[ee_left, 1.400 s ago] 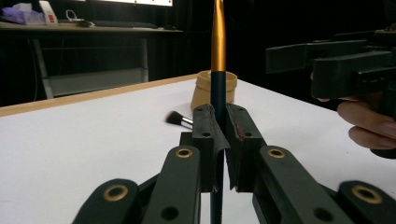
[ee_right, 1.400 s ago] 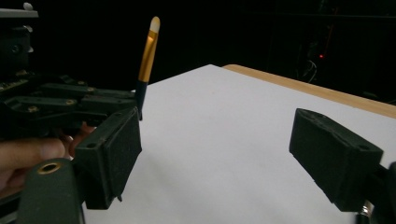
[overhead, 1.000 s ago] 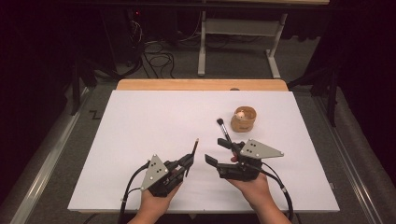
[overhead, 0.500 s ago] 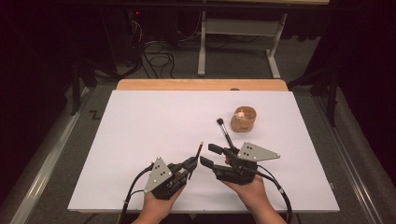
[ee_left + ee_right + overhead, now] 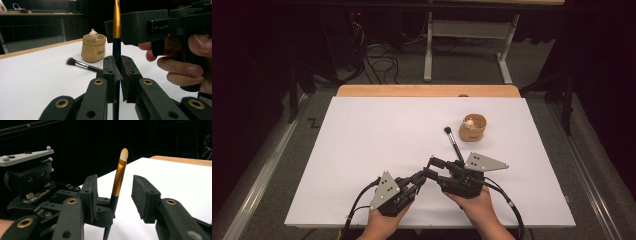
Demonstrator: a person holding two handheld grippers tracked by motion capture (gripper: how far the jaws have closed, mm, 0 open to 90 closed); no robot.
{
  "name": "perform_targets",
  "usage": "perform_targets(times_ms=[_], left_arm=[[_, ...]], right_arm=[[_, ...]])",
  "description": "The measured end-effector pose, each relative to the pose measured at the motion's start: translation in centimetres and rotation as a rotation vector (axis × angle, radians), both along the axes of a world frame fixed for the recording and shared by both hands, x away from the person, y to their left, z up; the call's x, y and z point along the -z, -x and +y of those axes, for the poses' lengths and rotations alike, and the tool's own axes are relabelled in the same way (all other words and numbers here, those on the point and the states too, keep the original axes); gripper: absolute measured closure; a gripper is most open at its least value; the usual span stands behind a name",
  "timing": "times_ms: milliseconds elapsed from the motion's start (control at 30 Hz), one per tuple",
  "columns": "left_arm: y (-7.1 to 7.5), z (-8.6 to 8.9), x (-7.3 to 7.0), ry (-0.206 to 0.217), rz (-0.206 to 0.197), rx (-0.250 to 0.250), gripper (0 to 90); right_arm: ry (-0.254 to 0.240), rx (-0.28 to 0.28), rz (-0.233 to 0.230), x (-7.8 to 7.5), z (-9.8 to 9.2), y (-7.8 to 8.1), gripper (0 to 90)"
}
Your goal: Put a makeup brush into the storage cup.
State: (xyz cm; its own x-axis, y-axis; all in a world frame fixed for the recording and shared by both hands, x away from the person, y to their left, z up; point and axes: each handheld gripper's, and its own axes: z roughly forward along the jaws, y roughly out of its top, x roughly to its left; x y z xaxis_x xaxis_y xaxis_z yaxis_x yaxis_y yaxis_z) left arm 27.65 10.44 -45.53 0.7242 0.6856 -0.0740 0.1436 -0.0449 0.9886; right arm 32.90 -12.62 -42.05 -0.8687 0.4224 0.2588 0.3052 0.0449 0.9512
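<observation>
My left gripper is shut on the dark handle of a slim brush with a gold ferrule, holding it upright near the front of the white table. My right gripper has its jaws on either side of this brush. They have just been closing, and a gap still shows on both sides of the brush. In the high view the left gripper and the right gripper meet tip to tip. A second, black brush lies flat on the table just behind them.
A small tan pot with a pale figure in it stands at the back right, close to the black brush's bristle end. A wooden strip runs along the table's far edge. Cables trail off the front edge.
My right gripper has shifted left onto the brush that the left gripper holds, and its jaws have narrowed around it. The left gripper has kept its grip and barely moved.
</observation>
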Motion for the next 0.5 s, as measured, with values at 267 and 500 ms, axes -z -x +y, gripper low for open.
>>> perform_targets(times_ms=[267, 500], left_arm=[[0.08, -0.06, 0.05, -0.003, -0.006, -0.001, 83.1], [0.03, -0.10, 0.14, -0.007, -0.005, -0.001, 83.1]], right_arm=[[-0.030, 0.010, 0.025, 0.30, 0.00, -0.04, 66.1], [-0.053, 0.011, 0.050, 0.69, -0.28, -0.33, 70.0]])
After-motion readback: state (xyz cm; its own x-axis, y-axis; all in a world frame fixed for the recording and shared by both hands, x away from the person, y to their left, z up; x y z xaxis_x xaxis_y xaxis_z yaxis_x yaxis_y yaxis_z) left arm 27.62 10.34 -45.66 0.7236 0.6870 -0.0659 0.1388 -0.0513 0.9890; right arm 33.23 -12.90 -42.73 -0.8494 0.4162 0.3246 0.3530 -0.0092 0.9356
